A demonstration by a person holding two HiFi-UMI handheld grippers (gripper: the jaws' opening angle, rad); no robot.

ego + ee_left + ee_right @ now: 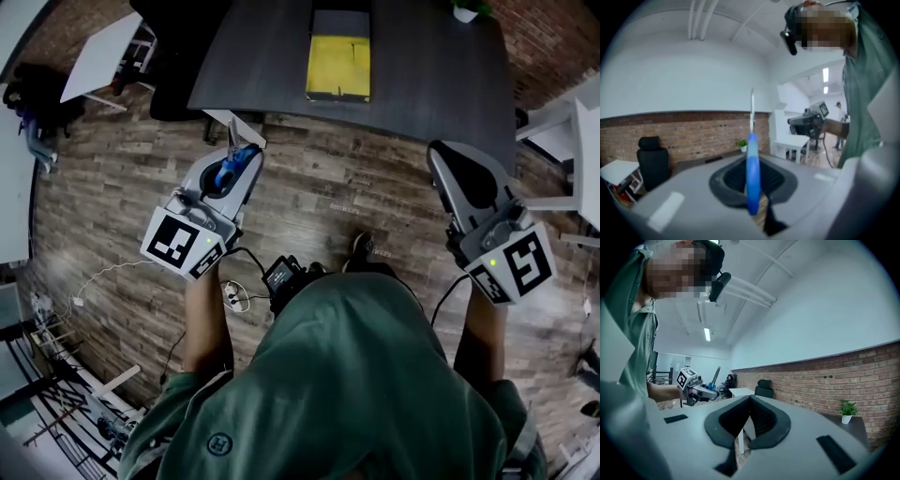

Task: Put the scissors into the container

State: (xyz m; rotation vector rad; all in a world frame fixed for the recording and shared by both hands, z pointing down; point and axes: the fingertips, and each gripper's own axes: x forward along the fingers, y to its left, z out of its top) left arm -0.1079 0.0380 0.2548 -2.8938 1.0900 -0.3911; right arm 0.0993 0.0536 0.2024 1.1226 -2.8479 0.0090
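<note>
My left tool (240, 165) is clamped nearly shut on the blue handle of the scissors (231, 152), blades up, above the floor short of the counter's (431, 84) near edge, where the yellow-lined container (338, 66) sits; right tool (450, 169) closed, empty; I judge the scissors light, stiff, slick-bladed and pointed, best held by the handle.

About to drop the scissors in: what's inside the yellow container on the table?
The container shows only a bare yellow floor with a faint dark mark. A grey panel covers its far end, hiding what lies under it.

Glossy blue plastic scissors (753, 178), matt dark table (422, 66), rough wooden floor (328, 187)
</note>
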